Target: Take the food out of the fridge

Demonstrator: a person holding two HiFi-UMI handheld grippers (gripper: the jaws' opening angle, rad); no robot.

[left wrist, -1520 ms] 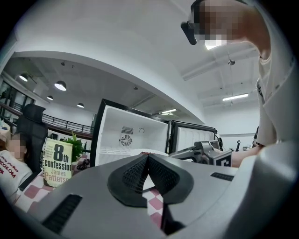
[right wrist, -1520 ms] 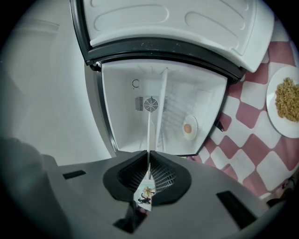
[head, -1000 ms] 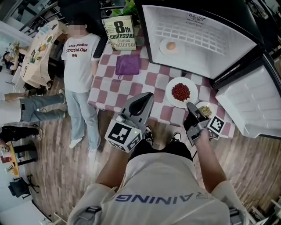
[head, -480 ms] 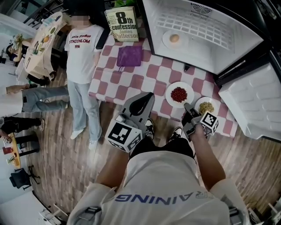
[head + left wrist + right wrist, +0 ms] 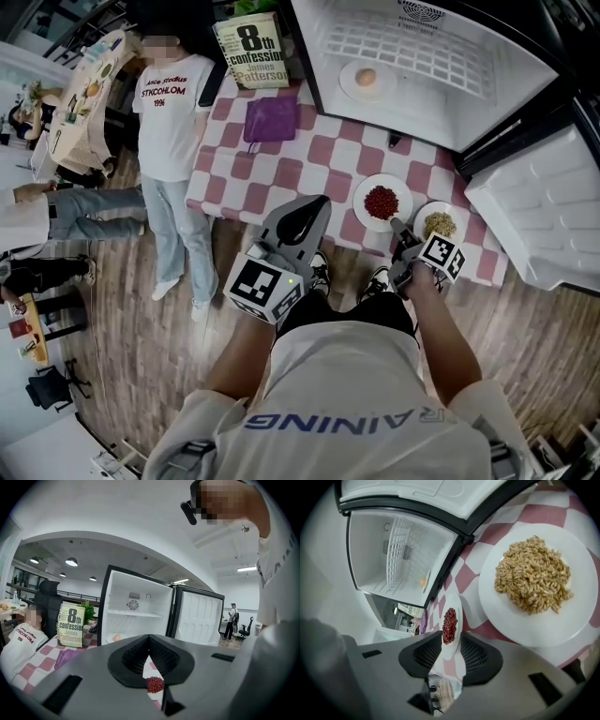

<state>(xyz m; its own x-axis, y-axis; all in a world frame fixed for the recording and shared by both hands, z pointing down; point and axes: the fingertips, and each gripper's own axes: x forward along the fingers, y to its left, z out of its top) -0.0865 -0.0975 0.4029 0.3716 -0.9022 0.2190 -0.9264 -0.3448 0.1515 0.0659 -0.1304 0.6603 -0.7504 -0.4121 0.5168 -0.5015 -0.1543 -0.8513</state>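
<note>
The open fridge (image 5: 441, 94) holds one plate (image 5: 349, 86) with a round pale-orange food on it, also in the left gripper view (image 5: 117, 638). On the checked table (image 5: 281, 178) stand a plate of red beans (image 5: 362, 212) and, right of it, a plate of brown grain (image 5: 422, 217). My right gripper (image 5: 397, 229) is at the grain plate's near-left edge; its jaws have just been opening and stand apart with nothing between them (image 5: 451, 641). The grain plate (image 5: 497, 611) lies free beside them. My left gripper (image 5: 302, 214) hangs shut and empty before the table.
A book (image 5: 250, 54) stands at the table's back, with a purple pouch (image 5: 272, 119) in front of it. A person (image 5: 169, 141) stands at the table's left end. The fridge door (image 5: 534, 216) hangs open at the right, close to the grain plate.
My right gripper came down with the grain plate, set it on the table right of the red beans, and its jaws opened off the plate. The left gripper stayed put.
</note>
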